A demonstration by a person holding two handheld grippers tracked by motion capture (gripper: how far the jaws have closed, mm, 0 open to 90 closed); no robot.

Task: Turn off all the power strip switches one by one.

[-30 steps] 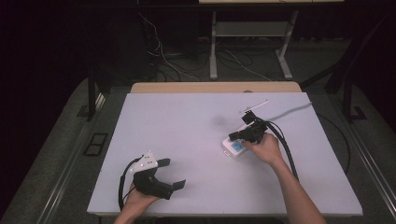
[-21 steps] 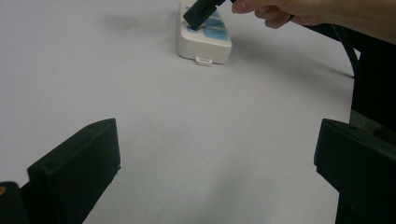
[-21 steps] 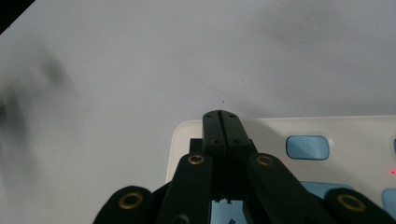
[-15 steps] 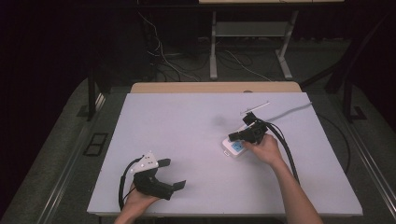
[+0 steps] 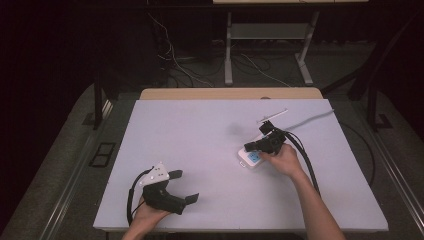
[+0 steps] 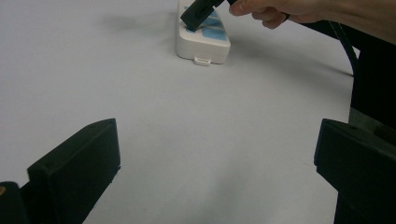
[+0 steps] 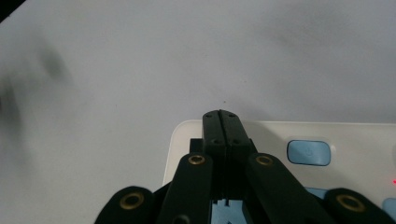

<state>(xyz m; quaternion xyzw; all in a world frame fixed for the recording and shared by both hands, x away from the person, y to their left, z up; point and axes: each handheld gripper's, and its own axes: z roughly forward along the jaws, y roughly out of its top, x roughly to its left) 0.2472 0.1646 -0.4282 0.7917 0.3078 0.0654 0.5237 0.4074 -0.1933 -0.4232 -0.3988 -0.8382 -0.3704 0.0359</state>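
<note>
Lying flat, the white plastic power strip with blue sockets (image 5: 251, 159) runs diagonally across the pale table (image 5: 200, 145); the right gripper (image 5: 256, 146), jaws closed empty, hovers over it, while the left gripper (image 5: 186, 186) gapes wide.

L gripper (image 5: 186, 186) fingers wide apart; R gripper (image 7: 222, 122) fingers closed together.

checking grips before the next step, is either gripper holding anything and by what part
Nothing is held. The right gripper has its jaws shut together over the white power strip; the left gripper is open above the table.
</note>
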